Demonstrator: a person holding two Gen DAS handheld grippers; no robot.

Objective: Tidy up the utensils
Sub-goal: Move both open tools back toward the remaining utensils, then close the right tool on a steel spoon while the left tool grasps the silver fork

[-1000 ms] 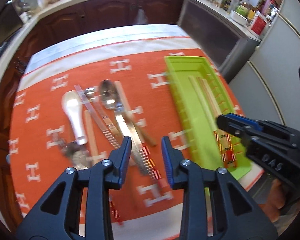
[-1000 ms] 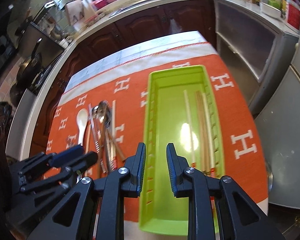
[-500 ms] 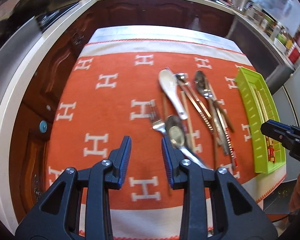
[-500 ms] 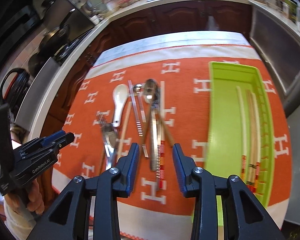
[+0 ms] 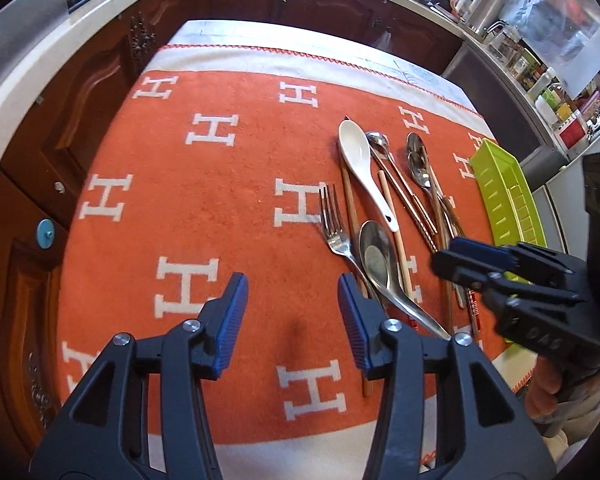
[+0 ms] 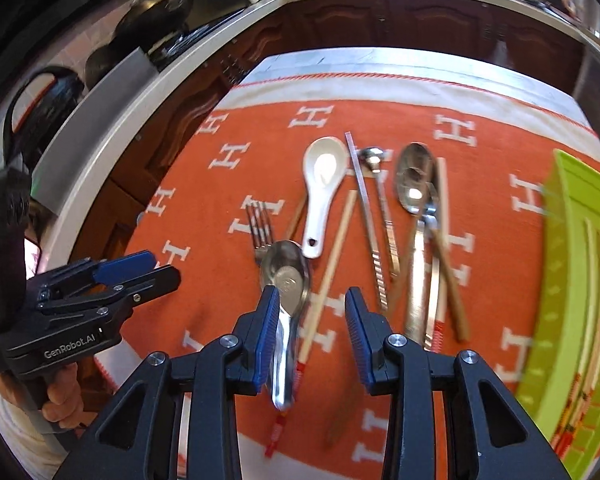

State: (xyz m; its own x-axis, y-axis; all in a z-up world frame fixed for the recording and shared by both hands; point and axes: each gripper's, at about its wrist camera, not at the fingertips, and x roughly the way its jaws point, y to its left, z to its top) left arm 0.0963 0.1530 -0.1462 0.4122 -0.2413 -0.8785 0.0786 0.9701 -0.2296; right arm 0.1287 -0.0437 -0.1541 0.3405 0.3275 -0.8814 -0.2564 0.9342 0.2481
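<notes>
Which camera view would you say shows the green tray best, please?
The right wrist view: the green tray shows its inside there, with chopsticks lying in it, though blurred. The left wrist view catches only its slotted wall at the edge, partly behind the right gripper.

Orange H-patterned cloth (image 5: 228, 208); green tray (image 6: 572, 280)

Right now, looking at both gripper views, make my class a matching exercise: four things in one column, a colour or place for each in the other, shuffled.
Things:
1. ceramic spoon
2. tray
3. fork
4. cloth

Descriptions:
A. orange with white H letters
B. lime green
C. white
D. leftmost of the utensils

Pairs: 1-C, 2-B, 3-D, 4-A
</notes>
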